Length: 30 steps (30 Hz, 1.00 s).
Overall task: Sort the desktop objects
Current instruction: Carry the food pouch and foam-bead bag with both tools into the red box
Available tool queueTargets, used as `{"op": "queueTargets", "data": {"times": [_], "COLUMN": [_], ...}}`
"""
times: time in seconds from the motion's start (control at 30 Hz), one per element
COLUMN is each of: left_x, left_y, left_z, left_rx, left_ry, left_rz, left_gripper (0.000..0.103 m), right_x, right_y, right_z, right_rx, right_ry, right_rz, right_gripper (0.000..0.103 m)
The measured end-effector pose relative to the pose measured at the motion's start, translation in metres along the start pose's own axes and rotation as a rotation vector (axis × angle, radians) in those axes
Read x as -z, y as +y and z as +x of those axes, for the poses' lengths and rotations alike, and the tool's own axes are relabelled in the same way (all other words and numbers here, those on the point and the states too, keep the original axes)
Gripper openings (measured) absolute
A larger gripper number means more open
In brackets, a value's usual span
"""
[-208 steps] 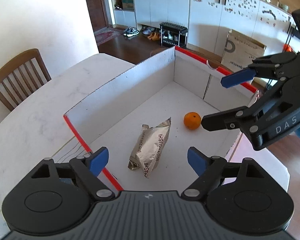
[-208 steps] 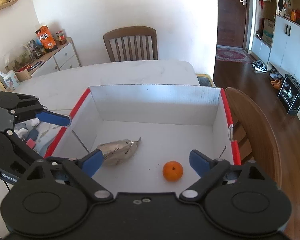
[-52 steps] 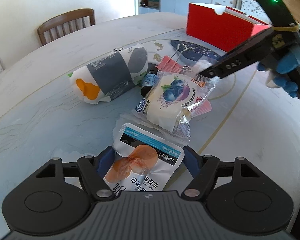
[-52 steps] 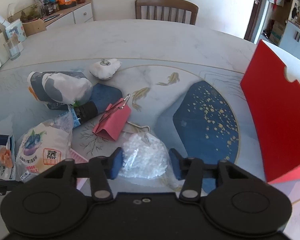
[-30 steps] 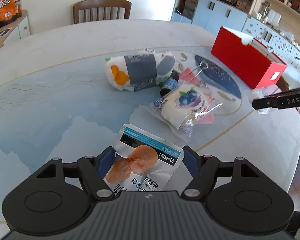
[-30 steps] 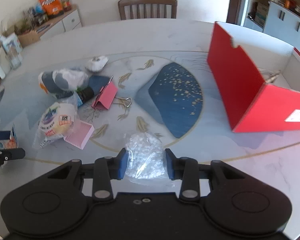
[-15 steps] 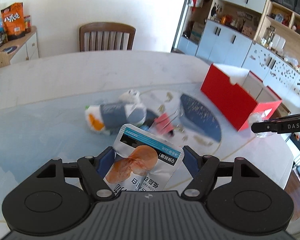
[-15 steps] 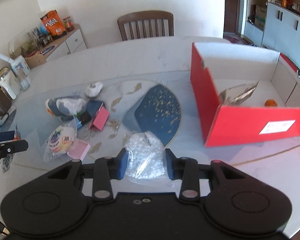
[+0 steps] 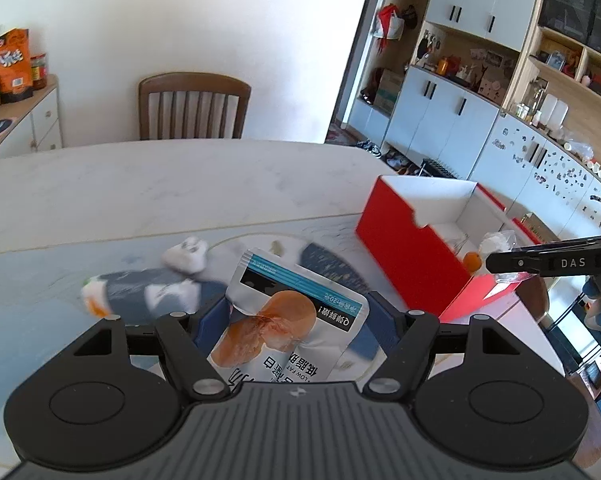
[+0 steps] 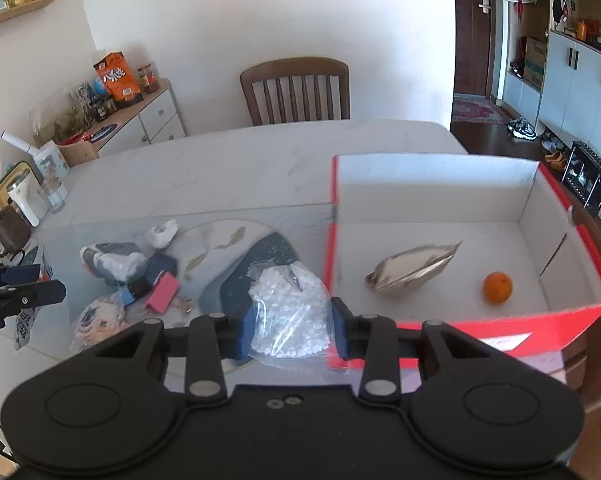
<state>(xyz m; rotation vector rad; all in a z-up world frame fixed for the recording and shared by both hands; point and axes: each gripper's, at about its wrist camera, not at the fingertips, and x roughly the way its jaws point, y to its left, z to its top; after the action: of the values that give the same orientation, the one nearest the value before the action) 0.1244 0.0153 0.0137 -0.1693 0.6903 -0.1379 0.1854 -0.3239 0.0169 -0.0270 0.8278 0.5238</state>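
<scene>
My left gripper (image 9: 296, 320) is shut on a white snack pouch (image 9: 288, 320) with an orange picture, held up above the table. My right gripper (image 10: 290, 330) is shut on a clear bag of white beads (image 10: 286, 312), raised just left of the red box (image 10: 432, 320). The box is open at the top, white inside, and holds a silver foil packet (image 10: 412, 266) and an orange (image 10: 497, 287). In the left wrist view the red box (image 9: 408, 256) lies ahead to the right, with the right gripper (image 9: 496, 262) and its bag over the box's near corner.
Loose items stay on the table's left part: a grey-and-white roll pack (image 10: 114, 260), a pink binder clip (image 10: 162, 292), a blueberry-print bag (image 10: 98, 322), a small white object (image 10: 162, 234). A wooden chair (image 10: 296, 90) stands behind the table. A kettle and mug (image 10: 10, 224) sit far left.
Both grippers have risen and swung right toward the red box with their loads. The box's inside has come into fuller view, and the loose items have dropped back to the left.
</scene>
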Motion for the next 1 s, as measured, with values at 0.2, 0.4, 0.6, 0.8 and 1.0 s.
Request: {"op": "queueTargets", "data": {"times": [0.2, 0.4, 0.6, 0.8, 1.0], "left_x": [-0.018, -0.039, -0.056, -0.078, -0.097], "left_y": [-0.034, -0.067, -0.1, -0.128, -0.162], "left_z": [0.018, 0.038, 0.062, 0.085, 0.104], "left_rx": [0.023, 0.064, 0.106, 0.163, 0.215], "left_ry": [-0.01, -0.006, -0.004, 0.012, 0.008], "left_rz": [0.014, 0.038, 0.067, 0.072, 0.127], "left_gripper": [0.073, 0.073, 0.073, 0.073, 0.073], "right_x": [-0.012, -0.021, -0.032, -0.041, -0.043], "right_y": [-0.035, -0.063, -0.087, -0.106, -0.125], "right_z": [0.0, 0.002, 0.005, 0.01, 0.016], "right_rx": [0.003, 0.005, 0.015, 0.025, 0.044], "right_ry": [-0.009, -0.013, -0.021, -0.027, -0.017], "right_rz": [0.0, 0.003, -0.005, -0.012, -0.019], "right_gripper": [0.037, 0.037, 0.037, 0.037, 0.037]}}
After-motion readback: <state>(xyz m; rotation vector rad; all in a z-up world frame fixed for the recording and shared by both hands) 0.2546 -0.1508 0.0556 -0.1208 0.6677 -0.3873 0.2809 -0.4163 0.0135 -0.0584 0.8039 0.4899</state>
